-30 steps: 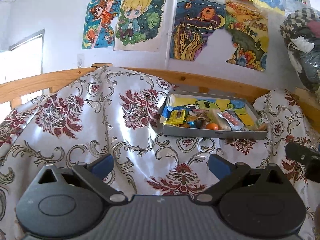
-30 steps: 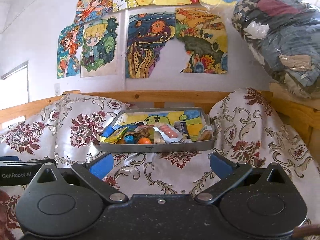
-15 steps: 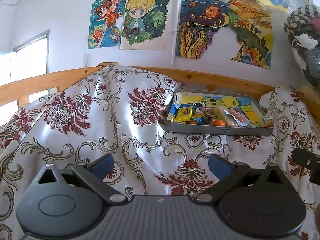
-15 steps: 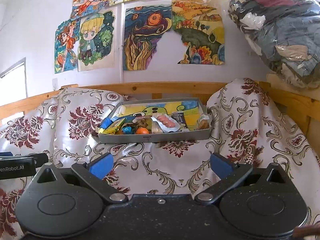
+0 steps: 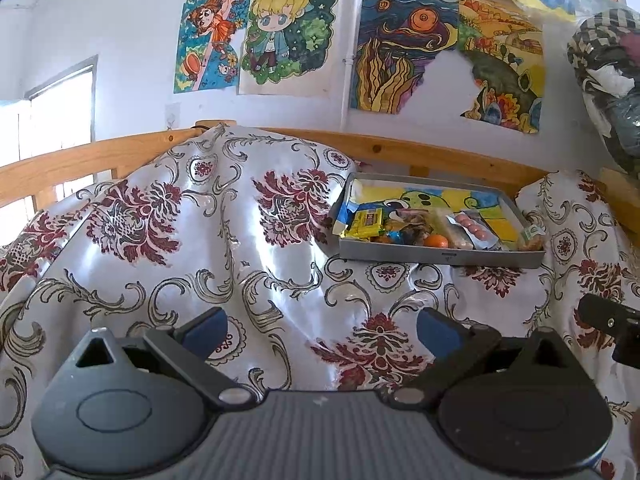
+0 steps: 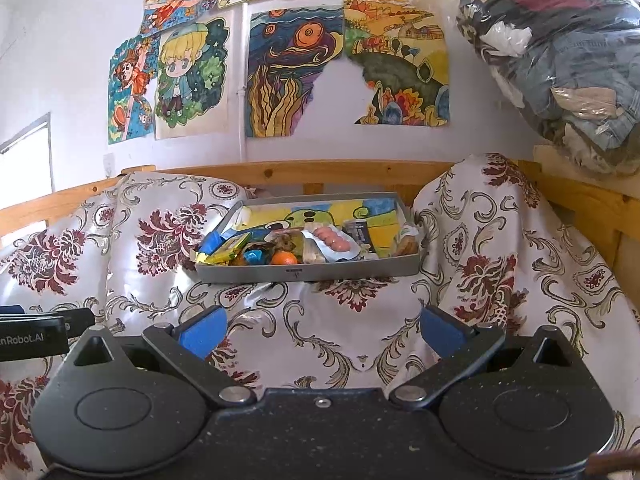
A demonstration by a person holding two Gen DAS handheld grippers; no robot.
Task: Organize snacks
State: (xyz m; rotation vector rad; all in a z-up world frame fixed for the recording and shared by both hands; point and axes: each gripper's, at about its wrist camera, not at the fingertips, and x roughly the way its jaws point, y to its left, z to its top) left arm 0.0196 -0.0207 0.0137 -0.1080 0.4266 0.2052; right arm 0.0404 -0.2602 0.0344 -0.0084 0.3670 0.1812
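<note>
- Floral cloth [image 5: 240, 248]: shiny white fabric with dark red flower and scroll pattern, draped over the whole work surface; bunched into a hump on the left and another on the right.
- Wooden rail [image 6: 320, 170]: runs behind the cloth, against a white wall hung with coloured drawings [image 6: 280, 72].
- Plastic bag of clothes [image 6: 560, 52]: upper right, on a wooden ledge.
- Grey tray [image 6: 320, 273]: shallow, rectangular, sits on the cloth in the dip between the two humps, well ahead of both grippers. A painted sheet lines its floor.
- Snacks, all inside the tray, crowded toward its near wall: yellow packet [image 5: 366, 222] at left; pouch of pink round pieces [image 6: 334, 240] right of centre; orange fruit [image 6: 285, 258] against the near wall; blue-wrapped sweet [image 6: 253, 257] just beside it.
- Left gripper [image 5: 322, 330]: jaws spread wide, nothing between them, over bare cloth.
- Right gripper [image 6: 322, 330]: jaws likewise wide apart and empty, aimed at the tray.
</note>
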